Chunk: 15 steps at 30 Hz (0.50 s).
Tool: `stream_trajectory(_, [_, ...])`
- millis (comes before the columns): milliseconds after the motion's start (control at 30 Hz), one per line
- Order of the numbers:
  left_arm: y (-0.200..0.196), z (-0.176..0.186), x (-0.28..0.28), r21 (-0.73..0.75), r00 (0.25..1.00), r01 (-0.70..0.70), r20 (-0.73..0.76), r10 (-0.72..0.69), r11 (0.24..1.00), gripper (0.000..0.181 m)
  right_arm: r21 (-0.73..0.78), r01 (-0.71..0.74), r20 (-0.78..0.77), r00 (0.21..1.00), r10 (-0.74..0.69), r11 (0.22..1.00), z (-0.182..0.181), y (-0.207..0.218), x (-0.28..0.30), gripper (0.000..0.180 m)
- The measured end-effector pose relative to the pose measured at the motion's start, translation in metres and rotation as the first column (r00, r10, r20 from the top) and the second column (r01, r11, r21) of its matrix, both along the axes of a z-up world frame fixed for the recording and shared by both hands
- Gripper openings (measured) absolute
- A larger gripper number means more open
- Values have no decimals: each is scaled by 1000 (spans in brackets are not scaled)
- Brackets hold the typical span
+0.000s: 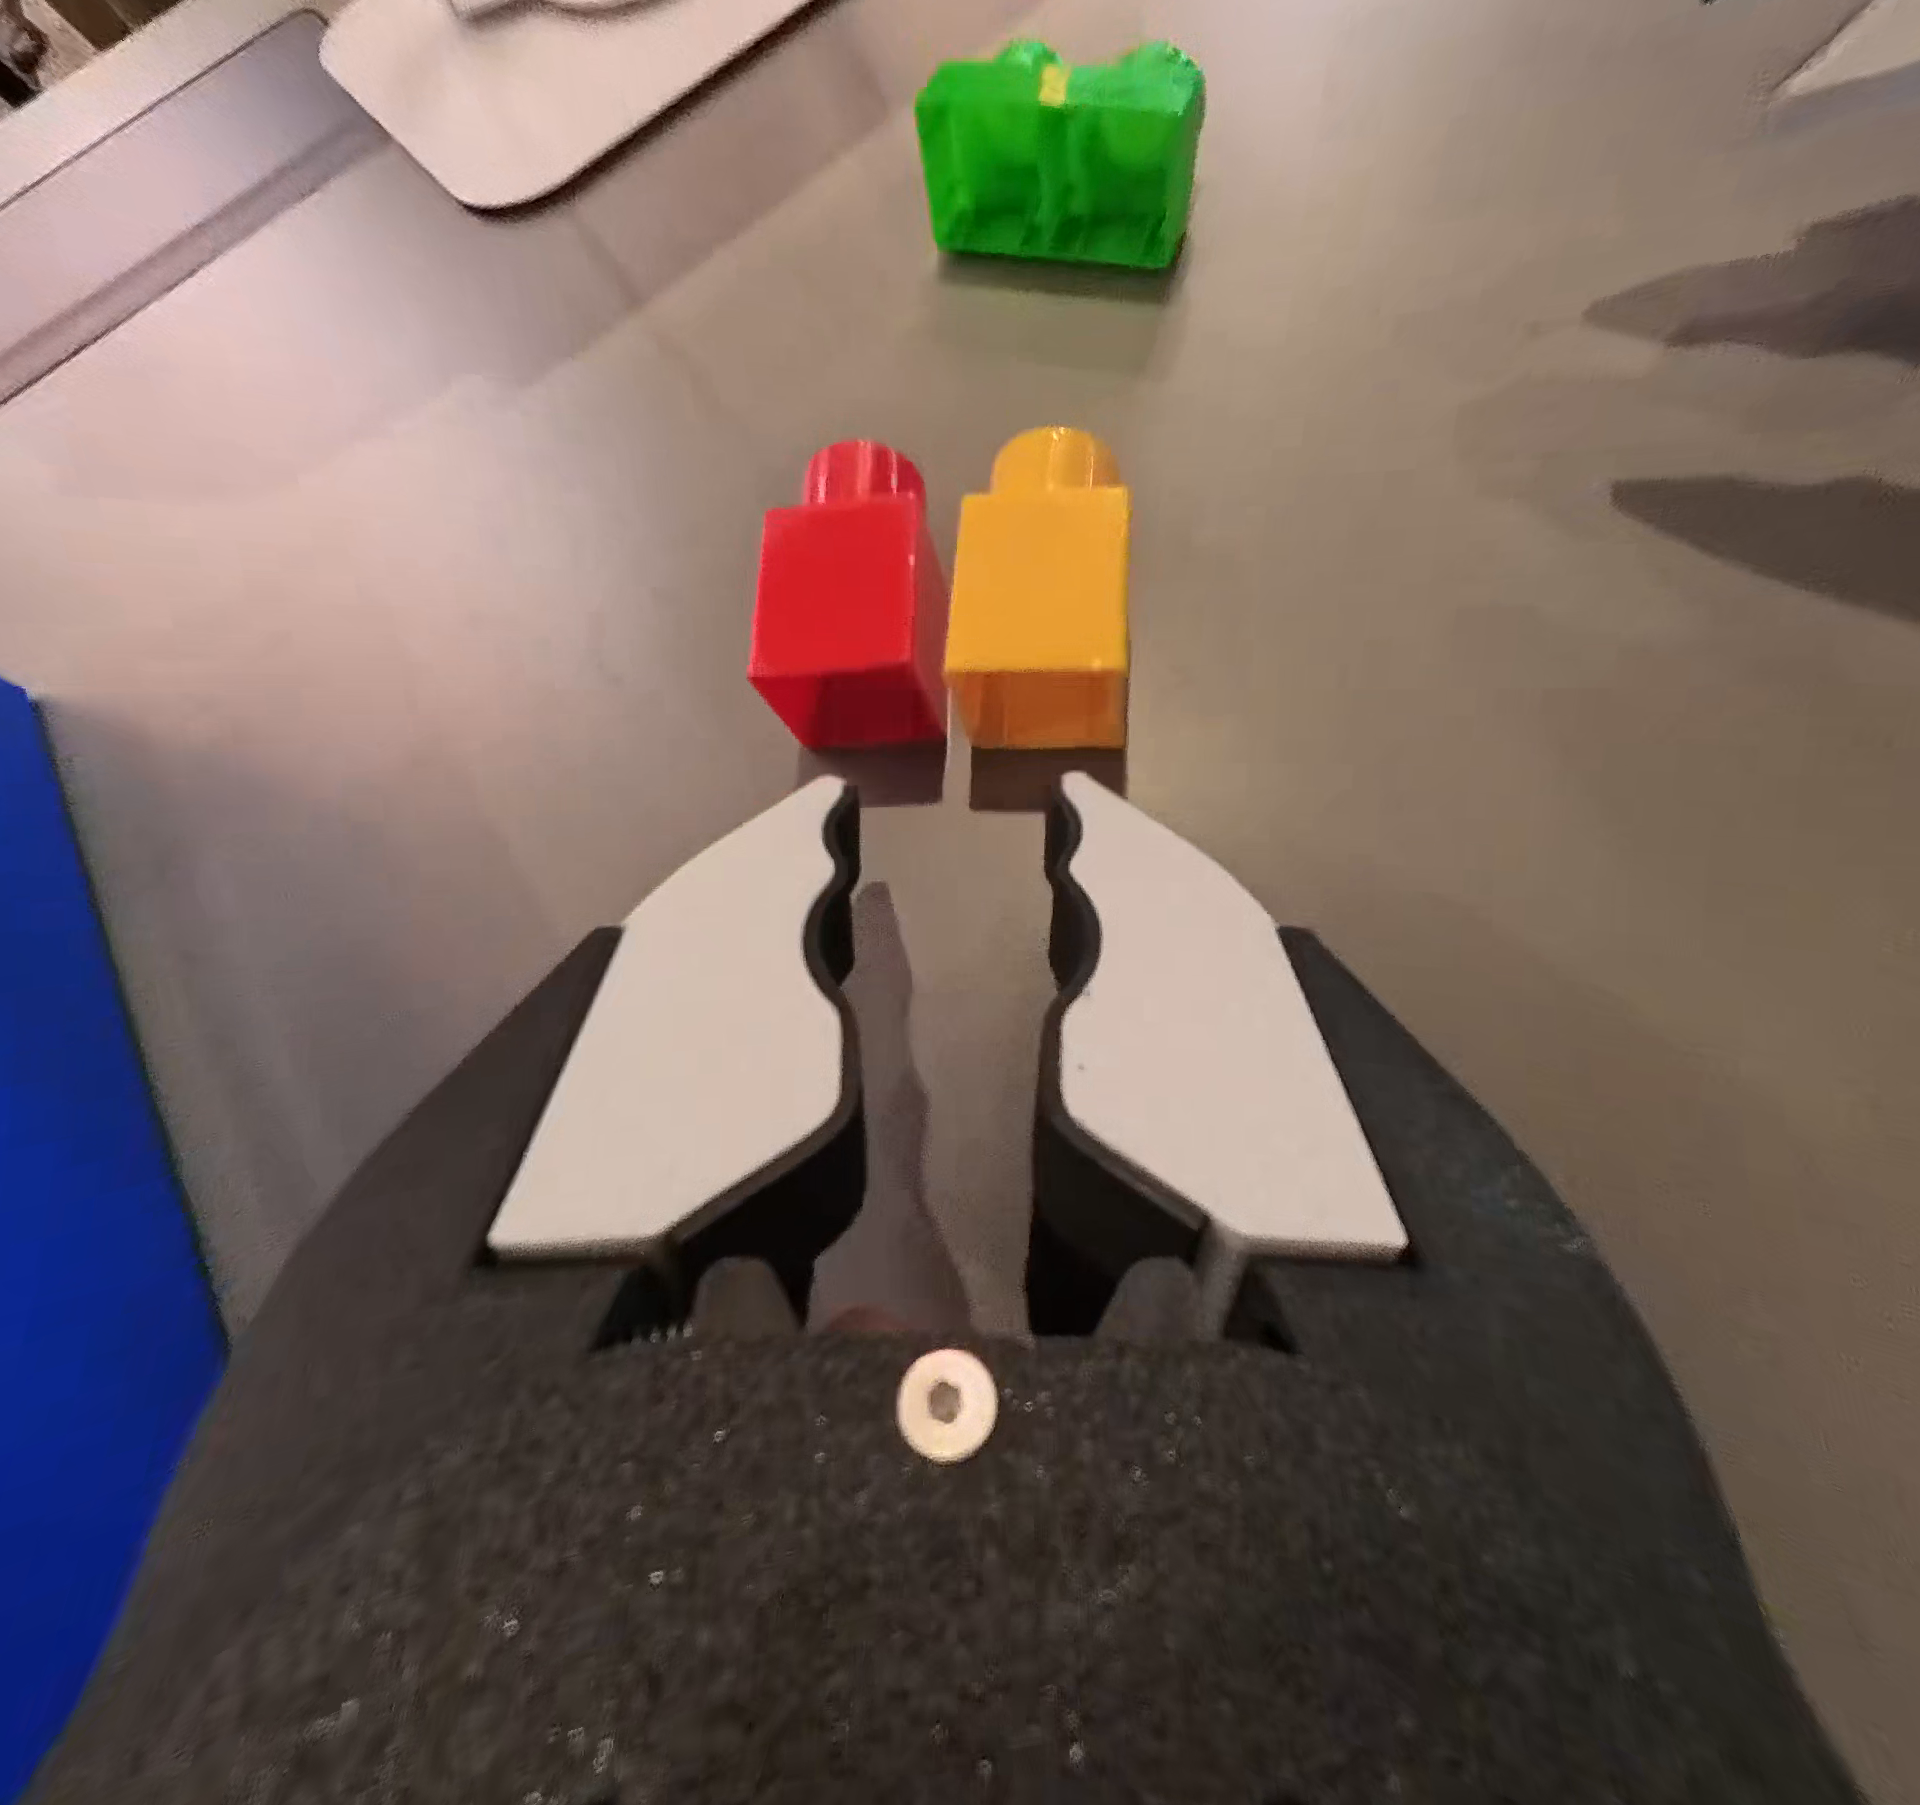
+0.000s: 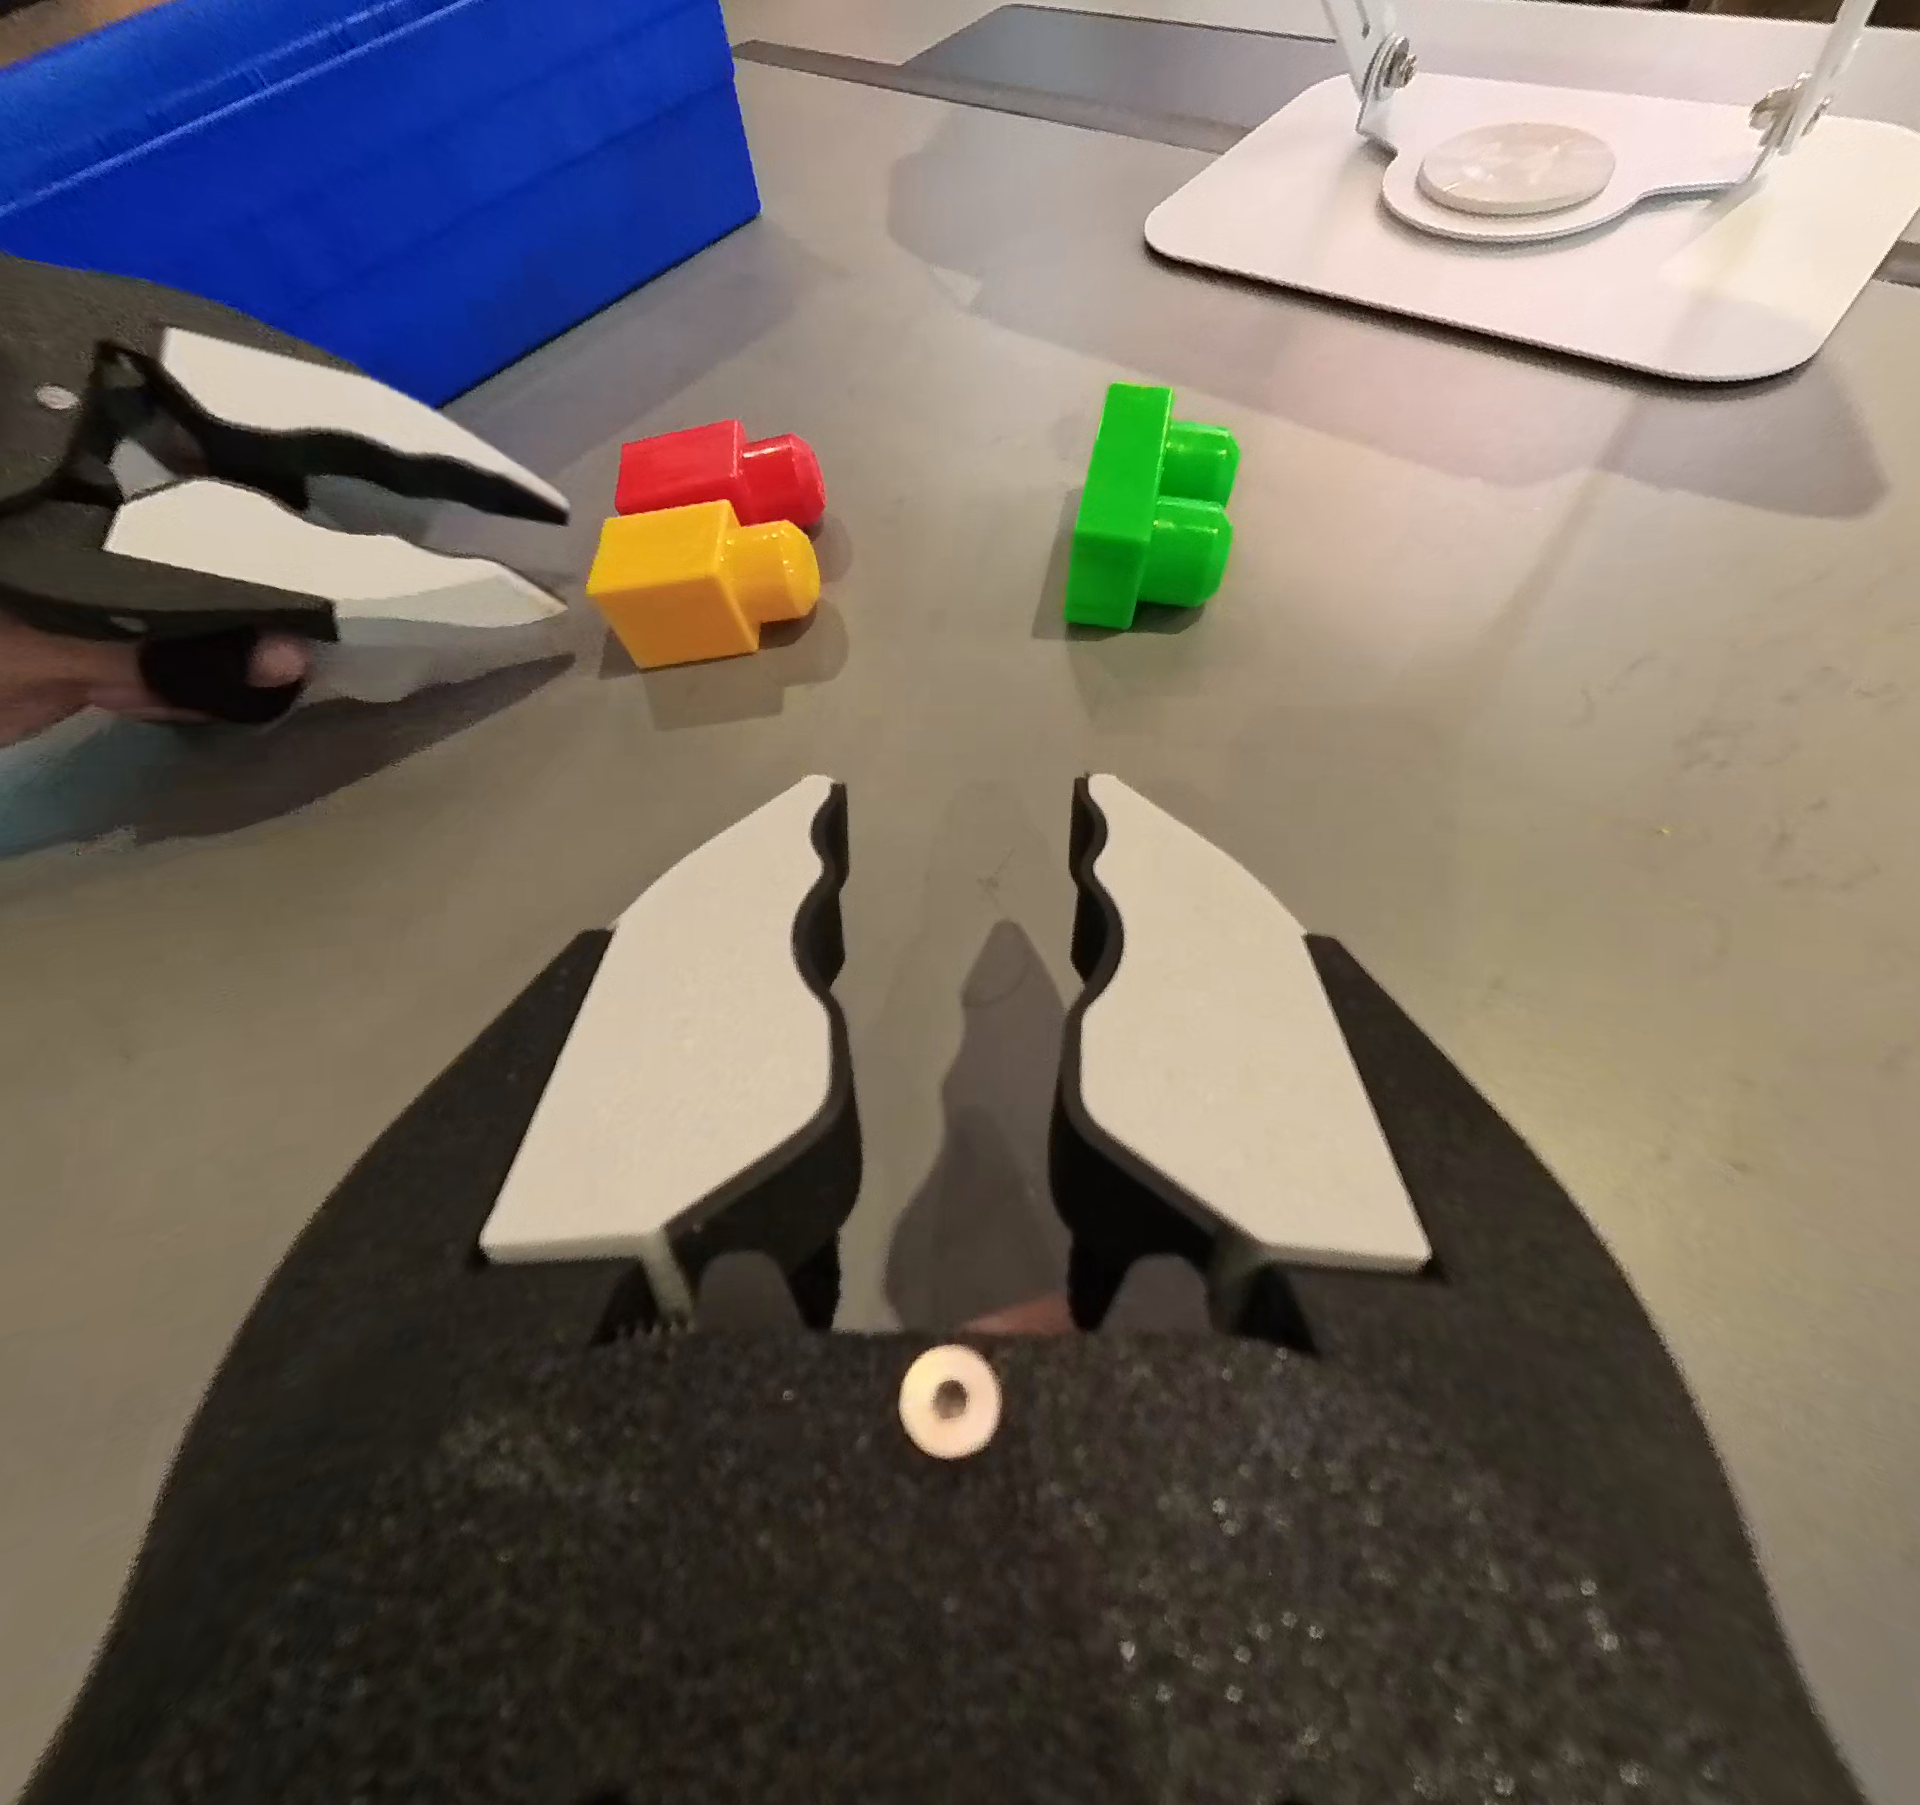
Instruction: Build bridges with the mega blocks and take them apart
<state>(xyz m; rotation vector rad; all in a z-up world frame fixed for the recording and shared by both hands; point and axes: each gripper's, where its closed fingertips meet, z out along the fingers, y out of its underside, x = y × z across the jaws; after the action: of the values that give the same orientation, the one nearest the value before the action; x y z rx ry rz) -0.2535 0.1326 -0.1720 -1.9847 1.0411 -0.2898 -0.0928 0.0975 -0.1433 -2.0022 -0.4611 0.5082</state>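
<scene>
— Two hand-held grippers, and neither has anything in it. Why?

— Judging by the layout, no bridge is standing, so a build is about to start or one has just been taken apart. The right hand-held gripper (image 2: 958, 799) hangs nearest, released, its jaws apart over bare tabletop (image 2: 1455, 820), well short of every block.

— And the left one?

— The left hand-held gripper (image 1: 951, 805) is also released, tips spread and aimed at the gap between the red block (image 1: 842, 612) and the yellow block (image 1: 1039, 602), just short of both. From the right view it (image 2: 561, 555) comes in low from the side.

— Why are those two lying down?

— Each rests on its side, single stud pointing away from the left gripper, close beside the other; I cannot tell if they touch. They would serve as pillars, I think, so each must be stood upright first.

— The green one?

— The green block (image 2: 1127, 508) lies farther on, apart, tipped on its side with two studs pointing sideways. Being the widest piece, it is probably the span.

— Anything behind?

— A blue bin (image 2: 416, 124) at the back left and a white stand (image 2: 1558, 269) at the back right.
</scene>
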Motion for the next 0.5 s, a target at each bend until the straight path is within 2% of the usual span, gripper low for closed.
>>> stream_trajectory(167, [9, -9, 8, -54, 999, 3, -33, -4, 999, 34, -4, 6, -38, 999, -7, 1000, 2, 1, 3, 41])
stream_trajectory(500, [19, -13, 15, -75, 999, 5, -45, -8, 997, 35, 8, -1, 1, 1000, 1, 1000, 1, -1, 0, 41])
